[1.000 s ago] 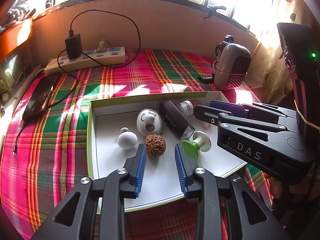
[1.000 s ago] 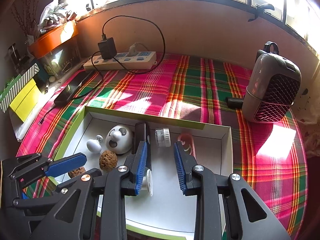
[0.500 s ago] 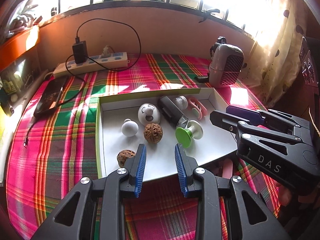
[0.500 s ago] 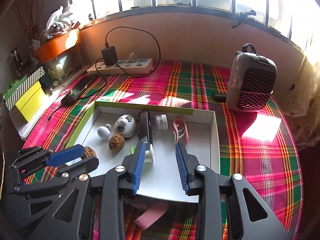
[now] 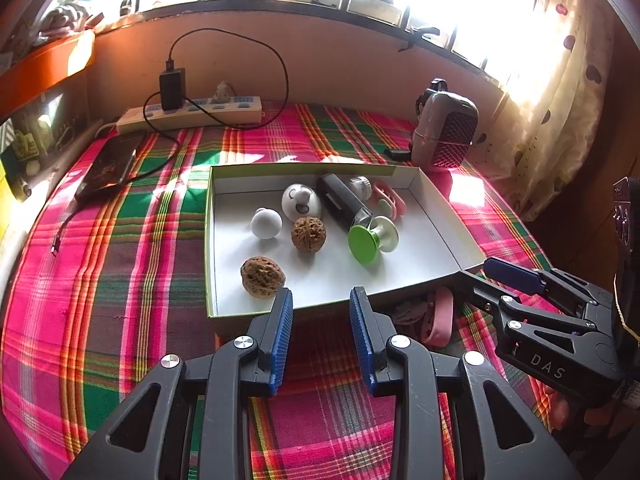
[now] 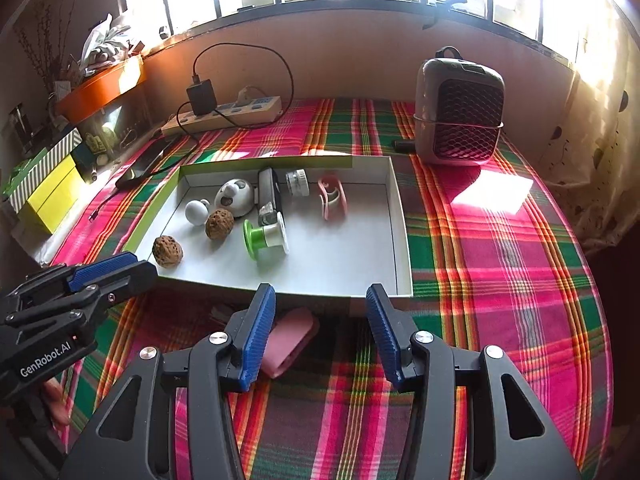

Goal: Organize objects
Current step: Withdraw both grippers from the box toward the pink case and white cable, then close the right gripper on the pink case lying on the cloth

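A white box [image 5: 436, 236] [image 6: 396, 216] with a green rim lies on the plaid cloth. It holds two walnuts [image 5: 262, 276] [image 5: 308, 234], a white knob [image 5: 266, 223], a white round toy [image 5: 301, 202], a black case [image 5: 342, 206], a green and white spool [image 5: 370, 238] [image 6: 266, 238], a small jar [image 6: 297, 182] and a pink clip [image 6: 332, 196]. My left gripper [image 5: 320, 316] is open and empty in front of the box's near edge. My right gripper [image 6: 320, 320] is open and empty, above a pink object [image 6: 288, 340] that lies just outside the box.
A small heater [image 6: 458, 116] stands at the back right. A power strip [image 5: 192, 114] with a charger and cable lies at the back left, a phone [image 5: 108, 170] beside it. Yellow boxes [image 6: 48, 192] and an orange shelf stand at the far left.
Both grippers have drawn back from over the box to in front of its near edge. A second walnut now shows in the box. The right jaws have opened wider.
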The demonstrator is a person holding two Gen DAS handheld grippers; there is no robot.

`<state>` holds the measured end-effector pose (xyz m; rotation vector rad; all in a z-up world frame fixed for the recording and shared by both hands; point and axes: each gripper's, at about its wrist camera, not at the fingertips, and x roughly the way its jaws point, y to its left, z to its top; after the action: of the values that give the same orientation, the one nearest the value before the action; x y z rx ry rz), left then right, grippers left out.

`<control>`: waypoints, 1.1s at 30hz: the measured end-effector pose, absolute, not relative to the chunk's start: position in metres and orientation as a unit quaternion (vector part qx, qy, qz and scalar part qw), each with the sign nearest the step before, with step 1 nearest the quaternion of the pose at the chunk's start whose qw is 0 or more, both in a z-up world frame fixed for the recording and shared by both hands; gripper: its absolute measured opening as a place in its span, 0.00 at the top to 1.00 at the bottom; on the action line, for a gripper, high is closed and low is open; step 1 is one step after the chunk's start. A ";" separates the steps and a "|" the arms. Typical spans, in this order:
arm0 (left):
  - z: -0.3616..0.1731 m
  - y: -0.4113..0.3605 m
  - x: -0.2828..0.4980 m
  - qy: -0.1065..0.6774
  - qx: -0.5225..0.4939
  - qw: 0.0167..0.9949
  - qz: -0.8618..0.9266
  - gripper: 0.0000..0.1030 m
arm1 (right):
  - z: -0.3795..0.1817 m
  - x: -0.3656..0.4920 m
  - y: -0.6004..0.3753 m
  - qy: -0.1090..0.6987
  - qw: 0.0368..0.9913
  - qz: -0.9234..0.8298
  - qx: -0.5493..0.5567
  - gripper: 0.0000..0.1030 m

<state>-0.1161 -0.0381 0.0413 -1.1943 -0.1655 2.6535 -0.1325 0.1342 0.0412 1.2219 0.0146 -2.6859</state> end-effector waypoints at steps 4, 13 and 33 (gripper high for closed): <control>0.037 -0.043 -0.111 -0.059 -0.413 0.111 0.902 0.73 | 0.032 -0.126 0.131 0.000 0.098 -0.901 0.422 0.53; 0.030 -0.049 -0.103 -0.064 -0.419 0.114 0.898 0.73 | 0.020 -0.124 0.114 0.014 0.095 -0.897 0.432 0.53; 0.016 -0.024 -0.118 -0.042 -0.449 0.170 0.876 0.73 | 0.004 -0.127 0.130 0.020 0.045 -0.892 0.450 0.53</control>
<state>-0.1179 -0.0238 0.0161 -1.2742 -0.1191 2.4893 -0.1270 0.1301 0.0040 1.3738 0.0617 -2.7249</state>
